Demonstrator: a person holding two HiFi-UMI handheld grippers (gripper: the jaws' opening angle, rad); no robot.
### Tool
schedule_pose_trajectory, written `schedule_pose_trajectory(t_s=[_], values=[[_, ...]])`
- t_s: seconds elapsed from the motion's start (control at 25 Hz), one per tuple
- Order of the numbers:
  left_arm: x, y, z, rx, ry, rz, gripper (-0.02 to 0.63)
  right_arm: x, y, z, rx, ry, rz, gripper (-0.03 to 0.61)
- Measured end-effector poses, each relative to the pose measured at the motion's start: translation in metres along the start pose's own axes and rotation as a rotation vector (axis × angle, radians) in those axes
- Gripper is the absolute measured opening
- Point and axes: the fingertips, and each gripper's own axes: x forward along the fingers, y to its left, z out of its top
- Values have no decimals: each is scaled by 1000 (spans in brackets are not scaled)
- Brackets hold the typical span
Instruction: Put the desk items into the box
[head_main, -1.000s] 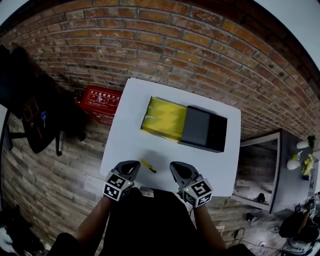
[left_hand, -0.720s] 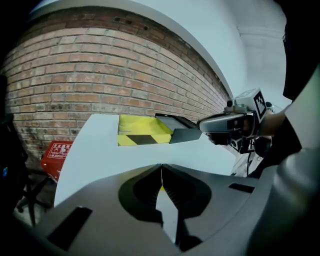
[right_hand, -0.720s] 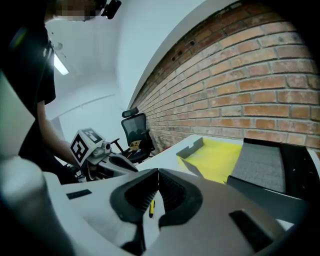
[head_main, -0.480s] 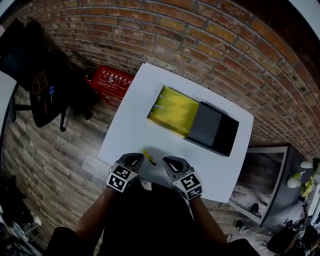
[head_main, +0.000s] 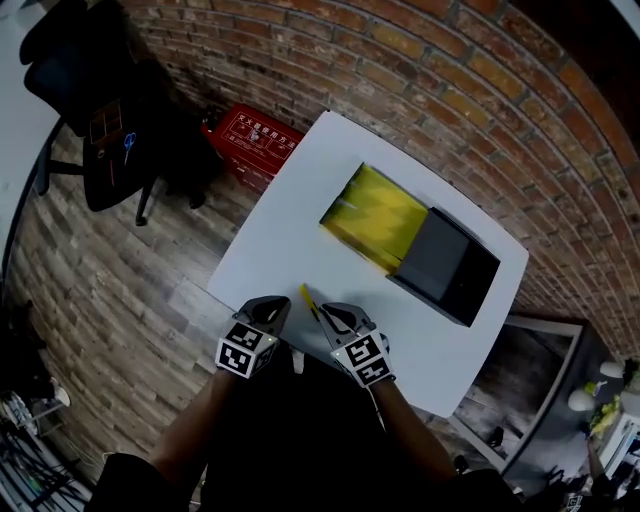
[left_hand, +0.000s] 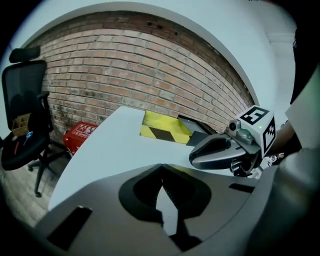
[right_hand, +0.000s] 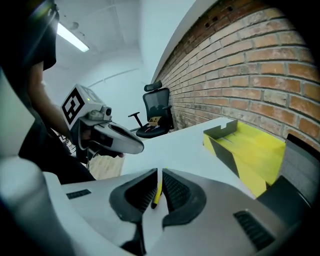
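A white table holds a yellow box with black stripes, half pulled out of its black sleeve. A yellow pen lies near the table's front edge. My right gripper is at the pen's near end. In the right gripper view the pen sits between the narrow jaws of the right gripper, shut on it. My left gripper hovers just left of the pen. Its jaws are shut and hold nothing. The box is ahead to the right.
A red case stands on the wood floor left of the table. A black office chair is farther left. The brick wall runs behind the table. A grey shelf unit is at the right.
The head view has swung round. Both grippers have closed in on the pen, and the right gripper's jaws now sit around its near end.
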Motion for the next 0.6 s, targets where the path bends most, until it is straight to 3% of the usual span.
schedule_pose_trajectory(t_s=[0.16,0.28,0.6], values=[[-8,10,-2,-18,-15,22,14,18,6,-15,-21,64,9,30],[-16,18,-4,-24,-22,32,14,29,12,-27,-33,116,9,105],[-28,32,-7,-20,-22,38,14,49,9,-41,-46,187,-48,114]])
